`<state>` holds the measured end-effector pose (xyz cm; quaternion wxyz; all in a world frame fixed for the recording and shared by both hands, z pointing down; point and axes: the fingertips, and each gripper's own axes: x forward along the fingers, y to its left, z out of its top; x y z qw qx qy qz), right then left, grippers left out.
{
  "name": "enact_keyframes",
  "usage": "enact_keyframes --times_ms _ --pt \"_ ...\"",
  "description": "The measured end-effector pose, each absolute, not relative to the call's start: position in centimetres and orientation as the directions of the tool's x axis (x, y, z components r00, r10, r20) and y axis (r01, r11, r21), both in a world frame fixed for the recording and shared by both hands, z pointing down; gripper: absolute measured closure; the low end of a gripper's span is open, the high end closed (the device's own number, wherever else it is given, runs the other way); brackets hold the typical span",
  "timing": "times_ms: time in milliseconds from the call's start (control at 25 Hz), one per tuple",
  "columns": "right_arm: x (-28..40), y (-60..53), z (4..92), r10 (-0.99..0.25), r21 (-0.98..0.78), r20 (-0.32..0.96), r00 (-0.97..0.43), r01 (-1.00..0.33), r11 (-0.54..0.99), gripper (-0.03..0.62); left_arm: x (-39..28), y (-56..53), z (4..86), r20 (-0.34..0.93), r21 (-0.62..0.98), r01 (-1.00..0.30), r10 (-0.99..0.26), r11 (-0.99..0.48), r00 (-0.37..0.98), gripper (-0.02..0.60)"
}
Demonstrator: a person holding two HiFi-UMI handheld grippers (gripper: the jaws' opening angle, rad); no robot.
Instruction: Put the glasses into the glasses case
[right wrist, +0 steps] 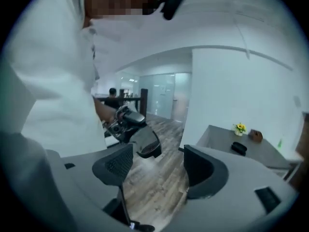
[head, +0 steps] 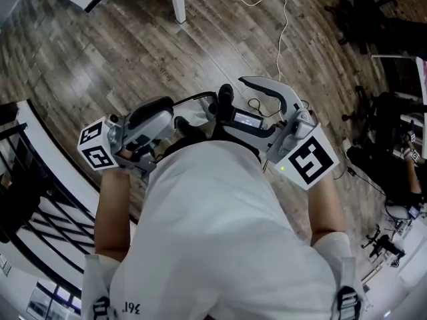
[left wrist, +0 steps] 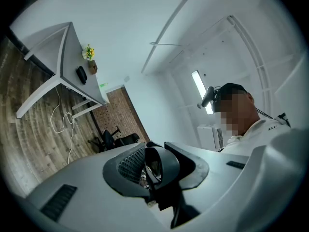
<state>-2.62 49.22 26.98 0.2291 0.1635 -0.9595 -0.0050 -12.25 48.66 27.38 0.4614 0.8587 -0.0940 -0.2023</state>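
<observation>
A small black oblong thing [left wrist: 81,75], perhaps the glasses case, lies on a grey table [left wrist: 67,57] far off in the left gripper view. The right gripper view shows the same black thing [right wrist: 238,148] on that table [right wrist: 251,153]. I cannot make out any glasses. Both grippers are held close to the person's chest over the wooden floor. My left gripper [head: 179,115] [left wrist: 159,164] is open, with a dark part of the other gripper showing in its gap. My right gripper [head: 257,95] [right wrist: 159,164] is open and empty, with the left gripper [right wrist: 133,127] just beyond its jaws.
A yellow flower pot [right wrist: 238,128] and a brown box [right wrist: 255,136] stand on the table near the black thing. A white cable [head: 280,19] trails over the floor. Black office chairs [left wrist: 113,139] stand by a brick wall. A black railing [head: 27,199] is at the left.
</observation>
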Motion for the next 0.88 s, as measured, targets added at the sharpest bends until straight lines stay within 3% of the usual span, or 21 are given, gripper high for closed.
enact_keyframes --times_ms 80,240,760,880 --pt "-3.0 50.2 27.6 -0.277 0.181 0.527 -0.803 -0.212 0.960 0.276 -12.0 48.3 27.3 -0.263 0.829 0.034 -0.336 -0.558 0.905 0.448" --pt "-3.7 50.8 28.1 -0.246 0.283 0.580 -0.777 -0.091 0.955 0.261 -10.6 47.9 26.8 -0.269 0.826 0.061 -0.298 -0.560 0.916 0.448" --pt "-5.3 51.6 29.7 -0.236 0.335 0.626 -0.743 -0.018 0.942 0.258 -8.1 49.0 26.9 -0.281 0.844 0.142 -0.202 -0.517 0.938 0.446" --pt "-5.5 52.0 29.5 -0.231 0.331 0.620 -0.750 -0.016 0.944 0.298 -8.1 49.3 27.3 -0.276 0.856 0.146 -0.200 -0.496 0.940 0.447"
